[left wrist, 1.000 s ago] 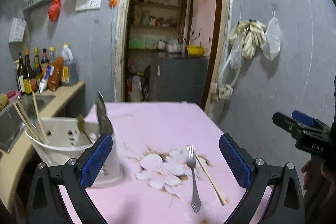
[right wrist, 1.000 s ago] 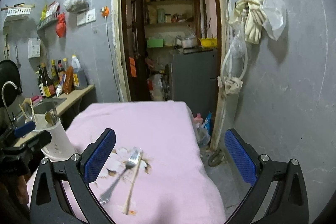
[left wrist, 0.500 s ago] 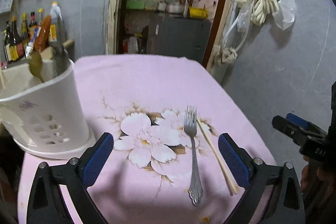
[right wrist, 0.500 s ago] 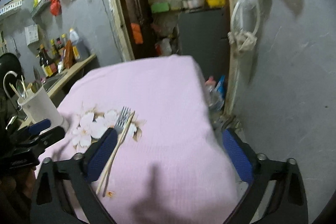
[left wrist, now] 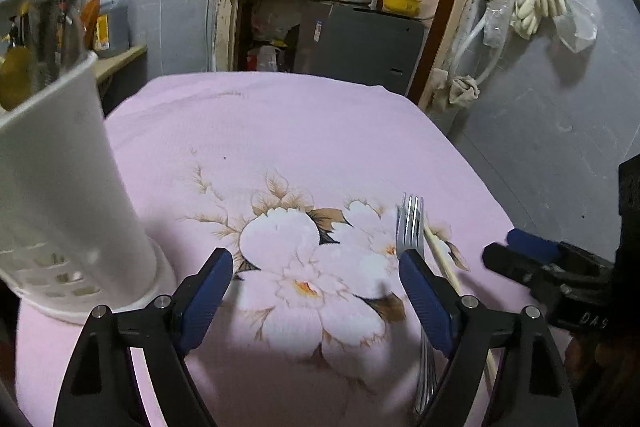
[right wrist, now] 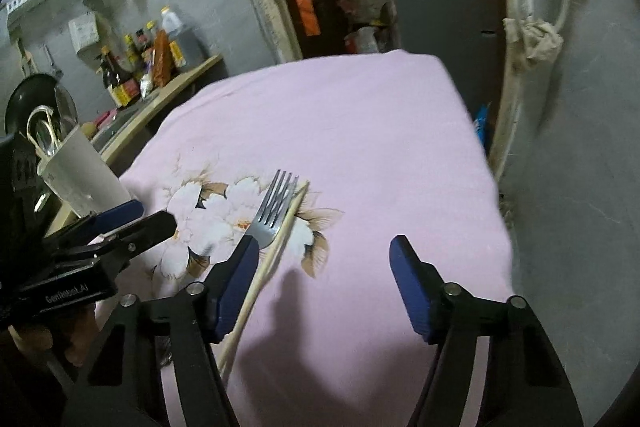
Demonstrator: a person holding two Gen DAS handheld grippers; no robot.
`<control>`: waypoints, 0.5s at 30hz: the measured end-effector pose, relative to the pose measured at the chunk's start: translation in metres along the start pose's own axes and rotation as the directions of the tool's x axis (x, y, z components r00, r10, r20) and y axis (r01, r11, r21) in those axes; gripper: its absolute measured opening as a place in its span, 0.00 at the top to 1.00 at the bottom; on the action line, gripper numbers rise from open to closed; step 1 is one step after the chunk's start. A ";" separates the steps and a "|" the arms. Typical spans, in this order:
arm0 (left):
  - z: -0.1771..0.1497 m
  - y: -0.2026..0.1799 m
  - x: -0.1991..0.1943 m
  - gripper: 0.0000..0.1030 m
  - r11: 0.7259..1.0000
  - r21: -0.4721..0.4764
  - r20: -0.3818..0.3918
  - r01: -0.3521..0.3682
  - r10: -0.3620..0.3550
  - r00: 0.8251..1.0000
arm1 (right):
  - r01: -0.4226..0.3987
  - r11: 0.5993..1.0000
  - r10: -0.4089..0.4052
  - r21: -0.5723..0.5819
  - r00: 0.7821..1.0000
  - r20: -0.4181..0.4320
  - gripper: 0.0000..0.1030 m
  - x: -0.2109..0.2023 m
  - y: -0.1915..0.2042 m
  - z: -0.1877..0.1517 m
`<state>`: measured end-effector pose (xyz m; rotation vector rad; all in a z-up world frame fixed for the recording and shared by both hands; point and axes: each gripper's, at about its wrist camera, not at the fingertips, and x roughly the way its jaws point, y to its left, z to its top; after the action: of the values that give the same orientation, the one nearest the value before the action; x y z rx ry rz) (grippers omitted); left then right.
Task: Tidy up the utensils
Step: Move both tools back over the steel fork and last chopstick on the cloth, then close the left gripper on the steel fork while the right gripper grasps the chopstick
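A metal fork lies on the pink flowered cloth over the tabletop, tines pointing far, with a pale chopstick touching its right side. The left gripper hangs low over the printed flower with its jaws wide, its right finger over the fork's neck. The right gripper, jaws wide too, holds nothing just right of the chopstick. A white utensil holder stands at the left edge.
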<state>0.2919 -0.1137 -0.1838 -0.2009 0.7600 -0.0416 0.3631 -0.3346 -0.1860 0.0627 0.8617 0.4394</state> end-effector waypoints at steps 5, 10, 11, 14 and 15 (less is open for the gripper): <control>0.002 0.009 0.013 0.35 0.997 -0.056 -0.034 0.059 -0.061 0.998 | -0.029 0.998 0.026 -0.055 0.998 -0.058 0.55 0.016 0.006 0.003; 0.003 0.007 0.021 0.38 0.995 -0.053 -0.057 0.084 -0.087 0.995 | -0.069 0.995 0.063 -0.077 0.995 -0.072 0.55 0.020 0.011 0.007; 0.005 0.007 0.023 0.38 0.995 -0.055 -0.062 0.089 -0.092 0.994 | -0.070 0.994 0.064 -0.081 0.995 -0.079 0.55 0.022 0.011 0.008; 0.008 0.007 0.027 0.38 0.993 -0.064 -0.071 0.103 -0.108 0.992 | -0.059 0.993 0.048 -0.107 0.994 -0.099 0.55 0.028 0.017 0.008; 0.009 0.008 0.029 0.38 0.992 -0.067 -0.074 0.110 -0.115 0.991 | -0.052 0.992 0.040 -0.118 0.994 -0.101 0.57 0.028 0.017 0.009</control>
<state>0.3188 -0.1078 -0.1982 -0.3036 0.8274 -0.1327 0.3799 -0.3070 -0.1969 -0.0509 0.9302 0.5402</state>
